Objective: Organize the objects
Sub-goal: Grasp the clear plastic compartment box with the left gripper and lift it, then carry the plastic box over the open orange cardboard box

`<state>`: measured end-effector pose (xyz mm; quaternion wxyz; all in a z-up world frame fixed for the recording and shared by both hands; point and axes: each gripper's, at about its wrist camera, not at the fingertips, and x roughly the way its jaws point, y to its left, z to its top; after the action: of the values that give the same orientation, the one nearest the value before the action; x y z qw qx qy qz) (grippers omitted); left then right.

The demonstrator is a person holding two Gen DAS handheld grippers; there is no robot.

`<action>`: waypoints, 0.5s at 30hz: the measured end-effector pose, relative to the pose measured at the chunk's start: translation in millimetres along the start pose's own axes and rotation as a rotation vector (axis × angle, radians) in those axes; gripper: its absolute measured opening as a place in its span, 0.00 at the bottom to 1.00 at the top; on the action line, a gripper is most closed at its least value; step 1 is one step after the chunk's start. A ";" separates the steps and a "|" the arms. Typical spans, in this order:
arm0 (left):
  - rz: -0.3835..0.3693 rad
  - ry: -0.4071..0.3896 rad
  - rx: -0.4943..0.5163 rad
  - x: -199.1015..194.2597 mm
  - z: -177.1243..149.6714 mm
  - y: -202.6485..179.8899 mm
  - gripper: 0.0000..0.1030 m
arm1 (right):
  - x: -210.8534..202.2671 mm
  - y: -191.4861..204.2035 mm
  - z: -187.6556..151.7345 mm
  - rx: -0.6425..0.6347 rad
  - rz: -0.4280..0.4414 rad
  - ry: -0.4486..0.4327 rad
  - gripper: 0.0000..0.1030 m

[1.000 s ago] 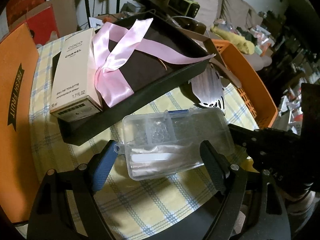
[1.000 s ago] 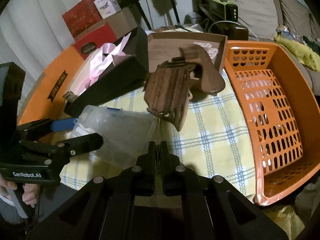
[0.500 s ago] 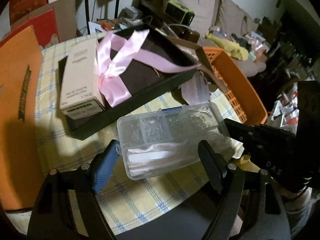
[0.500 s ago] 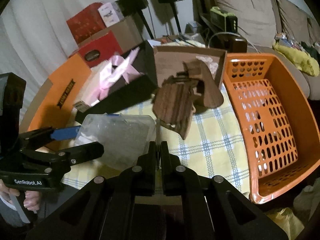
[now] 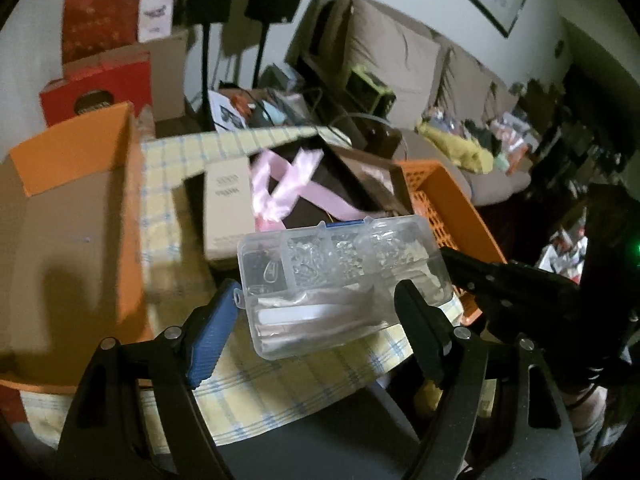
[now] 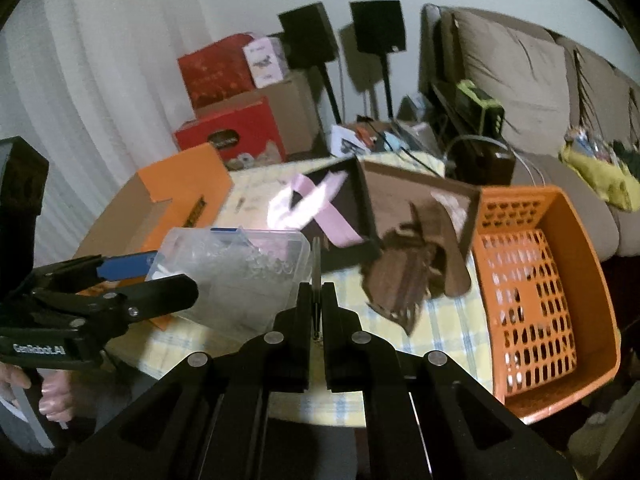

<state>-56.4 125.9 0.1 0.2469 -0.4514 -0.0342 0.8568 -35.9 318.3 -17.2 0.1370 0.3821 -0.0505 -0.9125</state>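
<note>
left claw [image 5: 316,316] clamped on clear compartment box [image 5: 340,272], held above near desk [image 6: 448,332] edge | right claw [image 6: 316,304] pressed together, seemingly on nothing | orange basket [image 6: 560,280] at right holds nothing visible; wooden piece [image 6: 412,280] loose on desk; sorting looks barely begun

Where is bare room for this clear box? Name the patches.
Bare tablecloth lies at the near edge, between the wooden piece and the orange basket; a strip also runs between the orange carton and the black tray. The middle is crowded.
</note>
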 end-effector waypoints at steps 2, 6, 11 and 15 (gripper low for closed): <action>0.020 -0.026 -0.008 -12.4 3.2 6.0 0.73 | -0.9 11.5 8.2 -0.020 0.012 -0.009 0.03; 0.075 -0.090 -0.052 -36.2 8.2 25.6 0.64 | -0.3 36.3 23.0 -0.064 0.029 -0.016 0.03; 0.107 -0.133 -0.085 -58.0 12.6 49.9 0.64 | 3.1 69.4 40.4 -0.112 0.063 -0.037 0.03; 0.126 -0.151 -0.131 -73.0 14.0 74.7 0.64 | 9.9 94.9 53.6 -0.147 0.091 -0.047 0.03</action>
<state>-62.4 29.6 42.5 0.1592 -0.4020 -0.0801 0.8981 -60.6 223.9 32.4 0.2048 0.3470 -0.0041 -0.9152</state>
